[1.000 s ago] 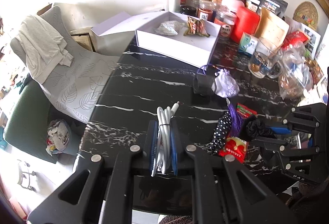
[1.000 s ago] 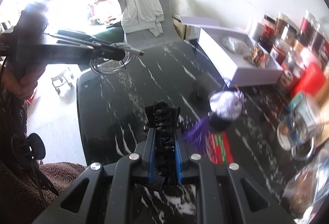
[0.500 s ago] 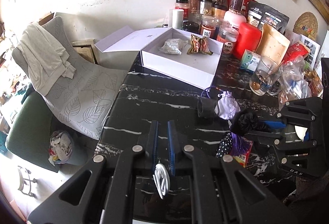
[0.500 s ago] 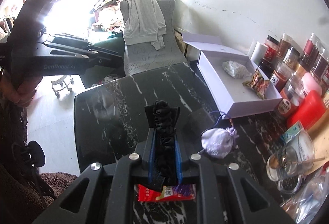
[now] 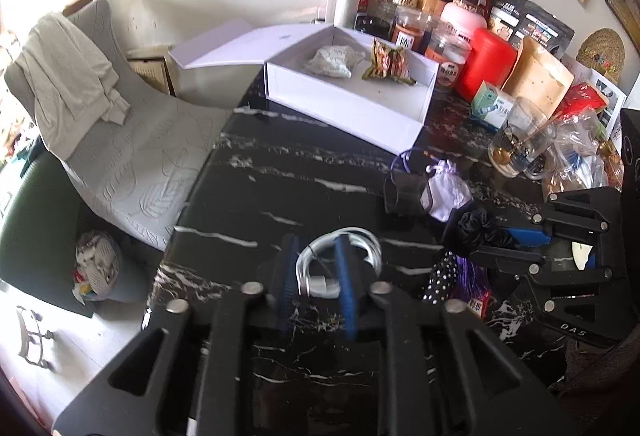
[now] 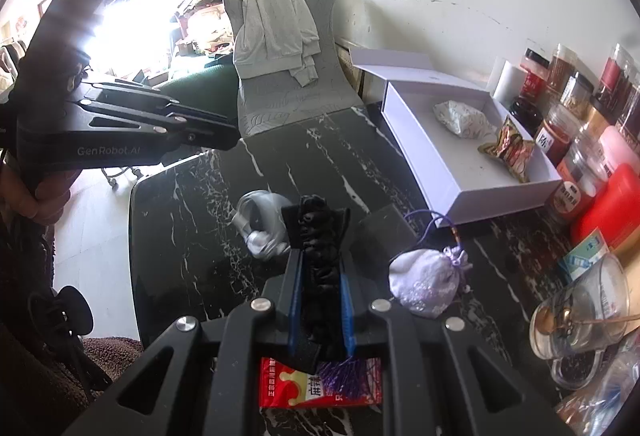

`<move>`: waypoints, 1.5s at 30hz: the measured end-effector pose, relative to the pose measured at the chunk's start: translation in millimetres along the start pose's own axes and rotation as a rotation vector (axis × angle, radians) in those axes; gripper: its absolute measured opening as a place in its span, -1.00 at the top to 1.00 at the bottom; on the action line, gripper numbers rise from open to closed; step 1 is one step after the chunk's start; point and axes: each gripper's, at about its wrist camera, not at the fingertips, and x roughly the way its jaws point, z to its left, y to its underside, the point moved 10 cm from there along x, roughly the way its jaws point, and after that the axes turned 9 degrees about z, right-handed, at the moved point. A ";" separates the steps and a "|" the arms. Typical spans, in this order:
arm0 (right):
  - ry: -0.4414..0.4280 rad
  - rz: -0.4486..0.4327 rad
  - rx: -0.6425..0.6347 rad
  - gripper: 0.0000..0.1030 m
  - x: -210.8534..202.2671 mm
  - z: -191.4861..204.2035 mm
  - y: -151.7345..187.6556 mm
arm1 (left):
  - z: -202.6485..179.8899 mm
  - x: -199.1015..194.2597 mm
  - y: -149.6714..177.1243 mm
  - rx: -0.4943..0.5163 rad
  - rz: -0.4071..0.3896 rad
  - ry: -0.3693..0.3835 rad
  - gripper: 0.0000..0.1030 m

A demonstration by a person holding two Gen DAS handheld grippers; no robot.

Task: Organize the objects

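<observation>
A black marble table (image 5: 280,171) with white veins stands against a pale wall, and an open white box (image 5: 352,91) sits toward its far edge with a crumpled white packet (image 5: 334,61) and a snack wrapper (image 5: 386,63) inside. Jars and tubs (image 5: 420,15) crowd the wall beyond the box. On the near side of the box lies a coiled white cable (image 5: 340,256) flat on the marble; the left gripper (image 5: 316,276) hangs over it, its jaws having just been opening, fingers apart with the coil loose between them. To the right of the cable, the right gripper (image 6: 318,276) is clamped on a black scrunchie (image 6: 318,248). A lilac drawstring pouch (image 6: 426,280) rests just in front of the box's near corner, and a red sachet (image 6: 316,384) lies nearer than the pouch, under the right gripper. A grey chair (image 5: 132,155) draped with a pale garment (image 5: 68,75) stands left of the box.
</observation>
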 end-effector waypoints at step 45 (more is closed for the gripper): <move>-0.010 0.088 0.114 0.70 18.3 -22.0 62.5 | -37.0 129.6 11.7 0.082 0.142 -0.041 -0.41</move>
